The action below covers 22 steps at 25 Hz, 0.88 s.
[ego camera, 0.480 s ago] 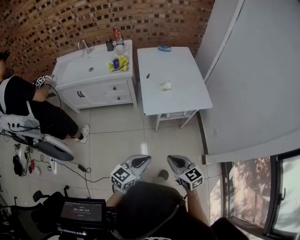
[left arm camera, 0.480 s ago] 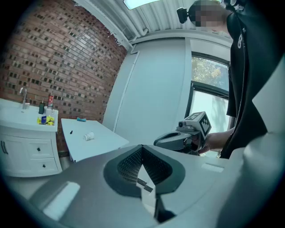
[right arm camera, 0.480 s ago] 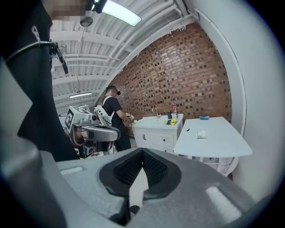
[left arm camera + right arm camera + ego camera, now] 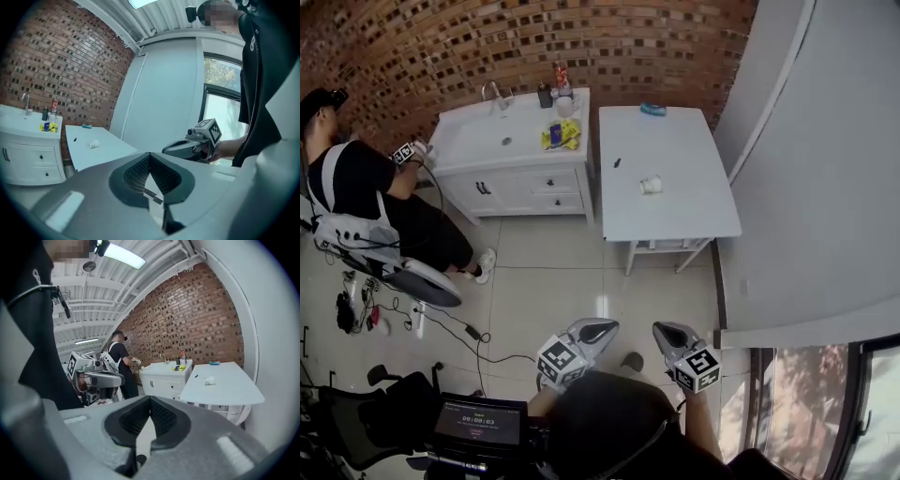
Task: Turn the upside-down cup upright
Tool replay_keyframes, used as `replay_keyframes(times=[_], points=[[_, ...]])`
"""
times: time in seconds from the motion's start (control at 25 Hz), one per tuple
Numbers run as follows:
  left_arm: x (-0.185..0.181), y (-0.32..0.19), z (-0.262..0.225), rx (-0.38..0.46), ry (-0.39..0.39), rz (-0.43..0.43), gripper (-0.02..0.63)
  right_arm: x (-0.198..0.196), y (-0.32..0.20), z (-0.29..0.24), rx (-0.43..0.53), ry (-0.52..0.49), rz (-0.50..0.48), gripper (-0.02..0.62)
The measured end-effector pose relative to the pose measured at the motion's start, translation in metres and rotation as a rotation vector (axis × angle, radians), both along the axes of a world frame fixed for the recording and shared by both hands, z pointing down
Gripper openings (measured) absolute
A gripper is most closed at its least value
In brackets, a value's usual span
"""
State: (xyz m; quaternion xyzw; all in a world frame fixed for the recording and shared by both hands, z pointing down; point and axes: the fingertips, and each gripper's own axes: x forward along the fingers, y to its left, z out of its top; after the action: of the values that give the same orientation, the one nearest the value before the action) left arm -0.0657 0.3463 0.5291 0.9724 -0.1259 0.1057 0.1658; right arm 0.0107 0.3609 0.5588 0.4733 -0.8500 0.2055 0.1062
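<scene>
The left tool [image 4: 598,327] and right tool [image 4: 666,329] are waiting shut and empty because the small white cup [image 4: 651,185], seemingly toppled on the white tabletop [image 4: 675,131], is lying well beyond them.

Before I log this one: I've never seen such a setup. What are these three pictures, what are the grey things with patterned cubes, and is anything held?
No robot here: a person holds two grippers, the left gripper and the right gripper, each bearing a marker cube. The head view comes from a camera on that person's head, looking steeply down. The two gripper views ride on the grippers and look along their jaws. Both pairs of jaws are together, holding nothing. Ahead stands a white table with a small white cup, a blue object and a tiny dark item; how the cup stands is too small to tell. A sink cabinet stands beside it.
</scene>
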Motion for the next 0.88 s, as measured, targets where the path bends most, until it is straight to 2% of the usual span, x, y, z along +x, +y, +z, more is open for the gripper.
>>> replay_keyframes(times=[0.24, 0.6, 0.88], points=[[0.009, 0.007, 0.006, -0.008, -0.044, -0.03, 0.014, 0.014, 0.0, 0.005, 0.008, -0.017, -0.034, -0.008], [0.016, 0.014, 0.005, -0.008, -0.055, -0.066, 0.014, 0.029, 0.004, 0.01, 0.001, -0.017, -0.06, -0.008], [0.029, 0.02, 0.008, -0.014, -0.055, -0.061, 0.014, 0.041, 0.006, 0.015, 0.0, -0.041, -0.056, -0.008]])
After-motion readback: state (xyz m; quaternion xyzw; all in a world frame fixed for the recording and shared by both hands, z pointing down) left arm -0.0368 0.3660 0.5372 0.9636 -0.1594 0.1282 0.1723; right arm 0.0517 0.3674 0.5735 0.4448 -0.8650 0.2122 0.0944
